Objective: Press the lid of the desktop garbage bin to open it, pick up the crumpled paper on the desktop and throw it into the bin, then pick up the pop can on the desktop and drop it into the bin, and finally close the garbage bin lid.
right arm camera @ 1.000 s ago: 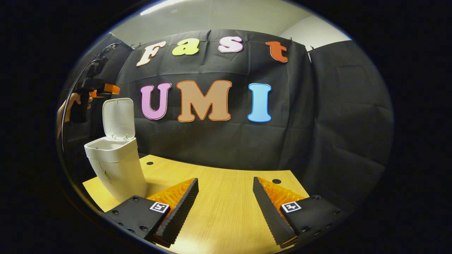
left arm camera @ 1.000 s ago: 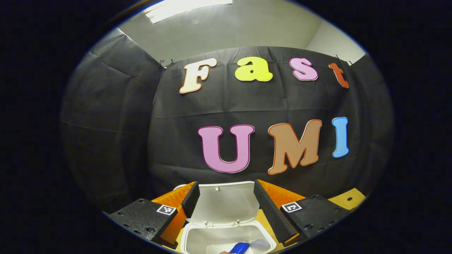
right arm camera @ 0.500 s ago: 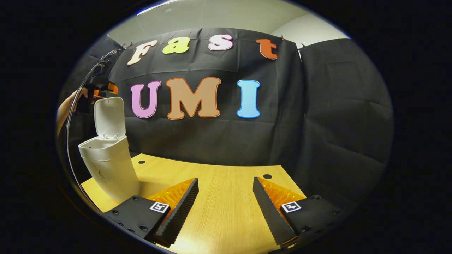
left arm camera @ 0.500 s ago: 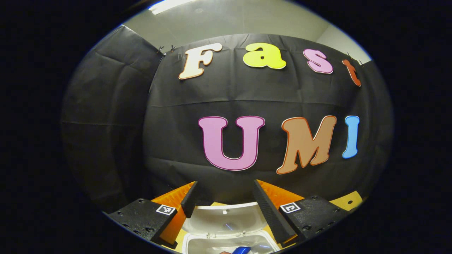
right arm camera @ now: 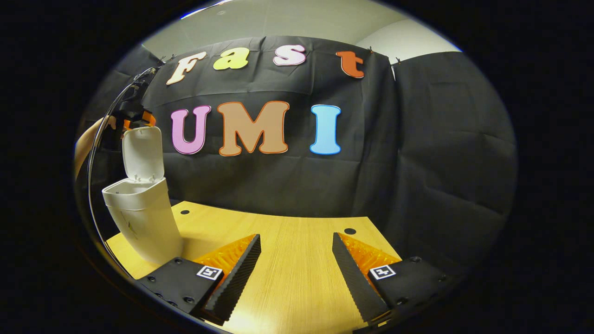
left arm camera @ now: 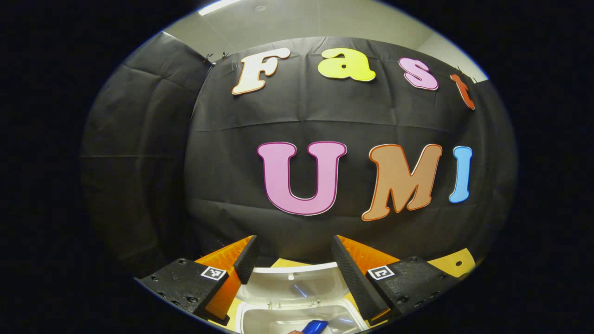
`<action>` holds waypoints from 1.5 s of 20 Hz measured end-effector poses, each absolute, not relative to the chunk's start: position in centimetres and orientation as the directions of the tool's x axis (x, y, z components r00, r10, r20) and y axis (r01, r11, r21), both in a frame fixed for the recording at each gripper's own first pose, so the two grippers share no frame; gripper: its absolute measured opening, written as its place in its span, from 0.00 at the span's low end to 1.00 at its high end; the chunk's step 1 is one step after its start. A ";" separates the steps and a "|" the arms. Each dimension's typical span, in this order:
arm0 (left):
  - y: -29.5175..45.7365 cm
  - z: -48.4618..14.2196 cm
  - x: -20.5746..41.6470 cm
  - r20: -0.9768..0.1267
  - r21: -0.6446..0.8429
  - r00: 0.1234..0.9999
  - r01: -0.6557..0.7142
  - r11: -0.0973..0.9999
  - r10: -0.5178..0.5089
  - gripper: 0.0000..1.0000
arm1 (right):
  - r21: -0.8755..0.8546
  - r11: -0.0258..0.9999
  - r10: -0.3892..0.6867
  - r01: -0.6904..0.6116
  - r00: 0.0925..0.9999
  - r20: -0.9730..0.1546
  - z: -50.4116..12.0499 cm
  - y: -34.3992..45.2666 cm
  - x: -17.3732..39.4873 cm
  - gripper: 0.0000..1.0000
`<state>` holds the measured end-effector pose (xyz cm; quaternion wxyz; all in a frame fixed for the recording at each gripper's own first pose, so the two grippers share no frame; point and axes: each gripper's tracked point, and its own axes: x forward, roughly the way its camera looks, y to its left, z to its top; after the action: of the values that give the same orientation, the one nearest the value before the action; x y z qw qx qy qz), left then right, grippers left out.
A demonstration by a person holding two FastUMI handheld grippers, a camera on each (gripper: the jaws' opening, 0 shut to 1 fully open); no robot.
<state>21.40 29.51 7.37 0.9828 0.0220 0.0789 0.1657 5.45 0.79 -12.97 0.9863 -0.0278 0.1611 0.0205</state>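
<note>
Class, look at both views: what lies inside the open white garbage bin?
In the left gripper view, a blue pop can lies inside the white garbage bin, below the raised lid. The bin's depths fall outside that view, so the crumpled paper cannot be confirmed.

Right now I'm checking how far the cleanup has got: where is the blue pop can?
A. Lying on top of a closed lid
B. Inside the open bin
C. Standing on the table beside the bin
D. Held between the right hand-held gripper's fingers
B: in the left gripper view the blue pop can lies inside the white bin, whose lid stands raised behind it.
</note>
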 end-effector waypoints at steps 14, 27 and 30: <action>25.7 4.8 14.2 -0.168 0.038 0.940 -0.294 0.955 0.296 0.94 | -0.034 0.990 0.117 -0.135 0.942 -0.316 -13.0 3.3 6.2 0.99; 23.4 -2.9 9.6 -0.297 0.017 0.916 -0.279 0.960 0.271 0.94 | -0.044 0.982 0.160 -0.185 0.930 -0.331 -13.3 4.5 6.2 0.99; 23.3 -4.4 9.2 -0.320 0.018 0.908 -0.279 0.960 0.270 0.94 | -0.046 0.980 0.165 -0.191 0.926 -0.339 -13.5 4.6 6.1 0.99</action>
<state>9.22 23.34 -4.38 0.9767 -0.0143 0.1617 0.1406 6.08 4.64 -13.54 0.9806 -0.0391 0.1690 0.0909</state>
